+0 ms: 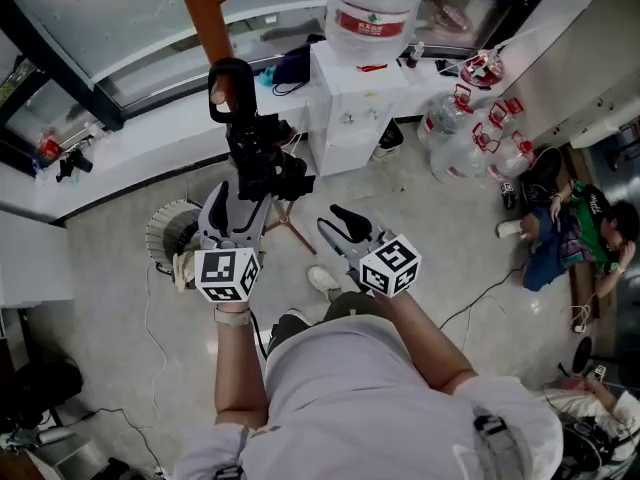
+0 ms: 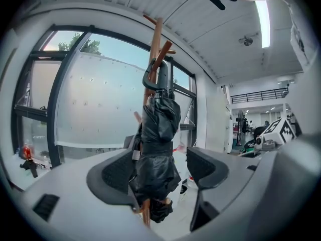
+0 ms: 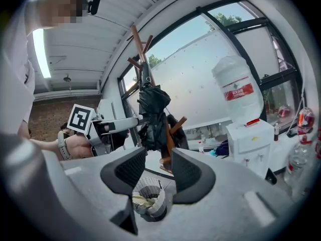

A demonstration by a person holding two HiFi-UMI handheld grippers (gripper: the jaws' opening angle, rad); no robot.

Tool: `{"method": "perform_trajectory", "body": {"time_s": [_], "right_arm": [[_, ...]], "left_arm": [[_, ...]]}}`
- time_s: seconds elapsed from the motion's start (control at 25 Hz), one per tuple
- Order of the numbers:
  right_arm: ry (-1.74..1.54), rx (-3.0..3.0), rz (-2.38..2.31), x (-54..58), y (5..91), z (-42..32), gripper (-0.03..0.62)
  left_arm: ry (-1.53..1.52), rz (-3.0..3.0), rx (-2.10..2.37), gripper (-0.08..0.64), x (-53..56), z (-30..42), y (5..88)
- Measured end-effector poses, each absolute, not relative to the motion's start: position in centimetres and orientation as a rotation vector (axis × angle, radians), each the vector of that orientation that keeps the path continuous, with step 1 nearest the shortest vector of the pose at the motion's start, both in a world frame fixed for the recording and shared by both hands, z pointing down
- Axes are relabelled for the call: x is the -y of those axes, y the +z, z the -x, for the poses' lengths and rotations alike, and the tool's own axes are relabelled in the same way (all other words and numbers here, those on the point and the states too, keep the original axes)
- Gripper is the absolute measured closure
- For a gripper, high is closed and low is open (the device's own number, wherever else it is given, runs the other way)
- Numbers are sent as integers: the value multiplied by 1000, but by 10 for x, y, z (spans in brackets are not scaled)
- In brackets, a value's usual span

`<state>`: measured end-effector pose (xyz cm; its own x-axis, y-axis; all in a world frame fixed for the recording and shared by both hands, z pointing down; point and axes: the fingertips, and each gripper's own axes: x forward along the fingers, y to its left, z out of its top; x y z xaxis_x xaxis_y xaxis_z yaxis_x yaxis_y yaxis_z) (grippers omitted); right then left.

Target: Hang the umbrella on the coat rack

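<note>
A folded black umbrella (image 1: 262,163) hangs by its curved handle (image 1: 228,76) from a peg of the wooden coat rack (image 1: 205,18). In the left gripper view the umbrella (image 2: 158,134) hangs straight down the rack's pole (image 2: 156,39). Its bunched fabric lies between the two pads of my left gripper (image 2: 160,172), which stands open. The head view shows my left gripper (image 1: 243,200) at the umbrella's lower end. To the right my right gripper (image 1: 335,223) is open and holds nothing. In the right gripper view the umbrella (image 3: 153,117) shows beyond the right gripper (image 3: 158,169).
A white water dispenser (image 1: 355,98) with a big bottle (image 1: 375,8) stands right of the rack. Spare water jugs (image 1: 460,138) sit on the floor beyond it. A wire wastebasket (image 1: 172,233) is left of the rack's foot. A person (image 1: 570,228) sits at the far right. Cables trail over the floor.
</note>
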<state>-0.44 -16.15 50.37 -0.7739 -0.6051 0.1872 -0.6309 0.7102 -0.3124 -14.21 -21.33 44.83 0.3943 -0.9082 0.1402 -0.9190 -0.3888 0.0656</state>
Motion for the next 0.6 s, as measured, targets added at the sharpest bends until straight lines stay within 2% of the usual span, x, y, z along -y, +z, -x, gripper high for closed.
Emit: {"method": "perform_trajectory", "body": {"time_s": [0.6], "right_arm": [[500,2934,-599,143,497,107,433]], "left_arm": [[104,-2264,1872,238,140,228,472]]}}
